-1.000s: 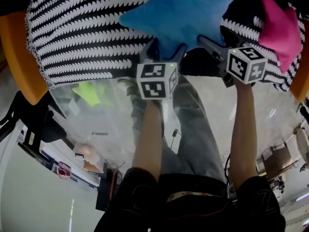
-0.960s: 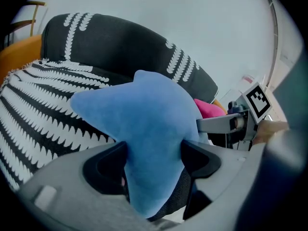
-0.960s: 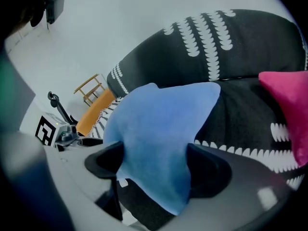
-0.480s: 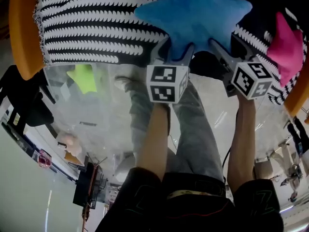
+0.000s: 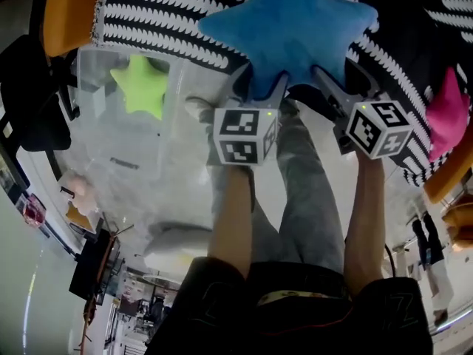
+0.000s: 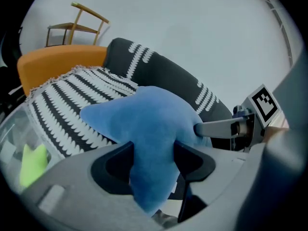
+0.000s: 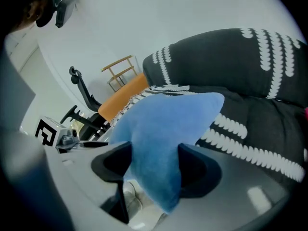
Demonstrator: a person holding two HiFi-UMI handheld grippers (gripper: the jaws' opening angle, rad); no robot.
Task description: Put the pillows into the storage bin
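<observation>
The blue star-shaped plush pillow hangs between both tongs, above the near edge of the sofa with the black-and-white patterned cover. The left gripper has one lower point of the star between its jaws, which have just been closing and now press into the plush from both sides, standing fairly wide apart because of the thick stuffing. The right gripper grips the neighbouring point of the star the same way, its jaws also just closed in on the fabric and dented into it.

The clear plastic storage bin stands to the left of the held pillow, just in front of the sofa's orange armrest. A lime-green star-shaped pillow seems to lie inside the bin, though the see-through walls make this hard to judge. A pink plush pillow rests on the sofa at the far right, well apart from the blue one.
</observation>
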